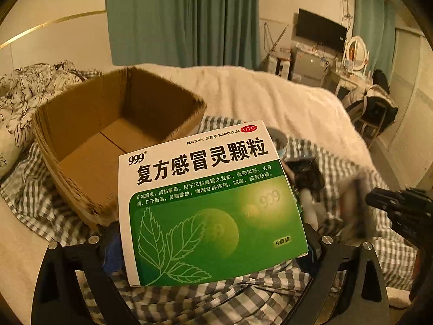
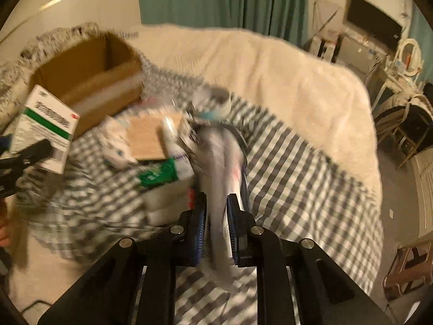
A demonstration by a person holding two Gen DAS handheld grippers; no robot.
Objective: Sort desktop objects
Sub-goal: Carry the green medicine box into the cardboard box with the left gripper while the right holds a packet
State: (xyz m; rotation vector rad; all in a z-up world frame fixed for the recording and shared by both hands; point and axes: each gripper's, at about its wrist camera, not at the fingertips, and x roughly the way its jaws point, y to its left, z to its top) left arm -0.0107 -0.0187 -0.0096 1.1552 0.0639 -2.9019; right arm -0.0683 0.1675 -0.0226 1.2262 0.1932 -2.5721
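A green and white medicine box [image 1: 213,189] with black print fills the left wrist view. My left gripper [image 1: 213,235] is shut on it, with its jaws wide apart on the box's two sides. Just behind it on the left is an open brown cardboard box [image 1: 81,116] with nothing inside. In the blurred right wrist view, my right gripper [image 2: 216,216] is shut on a long grey-white thing [image 2: 222,157] that I cannot identify. The held medicine box [image 2: 46,130] and the cardboard box [image 2: 89,67] appear there at the left.
Everything lies on a grey-checked cloth [image 2: 297,176] over a bed with a fluffy white blanket [image 2: 270,67]. A pile lies left of my right gripper: a brown card [image 2: 146,138], a green and white pack [image 2: 162,174] and white tubes. Far right are a dressing table and chair.
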